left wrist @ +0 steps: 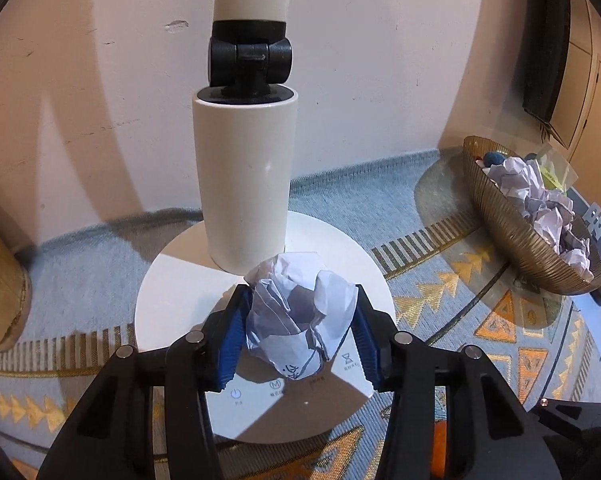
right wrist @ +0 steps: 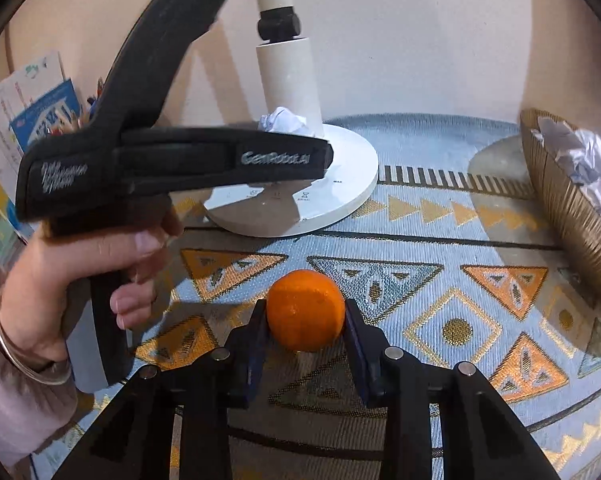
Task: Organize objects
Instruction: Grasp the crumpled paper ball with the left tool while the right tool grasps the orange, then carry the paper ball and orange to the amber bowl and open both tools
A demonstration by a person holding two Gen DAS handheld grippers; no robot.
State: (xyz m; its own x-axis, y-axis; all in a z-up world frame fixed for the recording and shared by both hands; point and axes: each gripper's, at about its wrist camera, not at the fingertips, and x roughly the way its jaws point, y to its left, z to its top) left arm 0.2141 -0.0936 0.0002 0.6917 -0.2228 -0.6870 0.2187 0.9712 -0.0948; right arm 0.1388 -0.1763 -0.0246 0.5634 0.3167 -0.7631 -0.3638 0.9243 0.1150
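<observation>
Starting at the left, a person's hand [right wrist: 80, 264], with a metal bangle [right wrist: 20, 354] at the wrist, is seen wrapped round the black handle of the left claw [left wrist: 298, 330], whose ribbed blue pads are pressed against both sides of a crumpled paper ball [left wrist: 300, 316]. The ball, white with dark printed marks and sharp creases, is dented slightly where it is pinched, so it is judged to be gripped rather than merely flanked. It rests on the smooth white round base [left wrist: 172, 288] of a floor fan, just in front of the fan's plain white column [left wrist: 244, 184], which suggests it was simply dropped there as litter. Further right, an orange [right wrist: 305, 310], round, finely dimpled and firm-looking, is clamped between the two pads of the right claw [right wrist: 305, 316] while lying on the carpet [right wrist: 440, 248], a flat woven rug in pale blue with orange and gold triangles. The narrow opening is set by the fruit's width, and contact is seen on both sides. At the far right a ribbed, gold-coloured bowl [left wrist: 512, 232], boat-shaped and thin-walled, stands on the carpet well apart from both claws and is already heaped with similar crumpled paper, so it is judged to be the collecting place. Neither object has been lifted yet; both are still down.
</observation>
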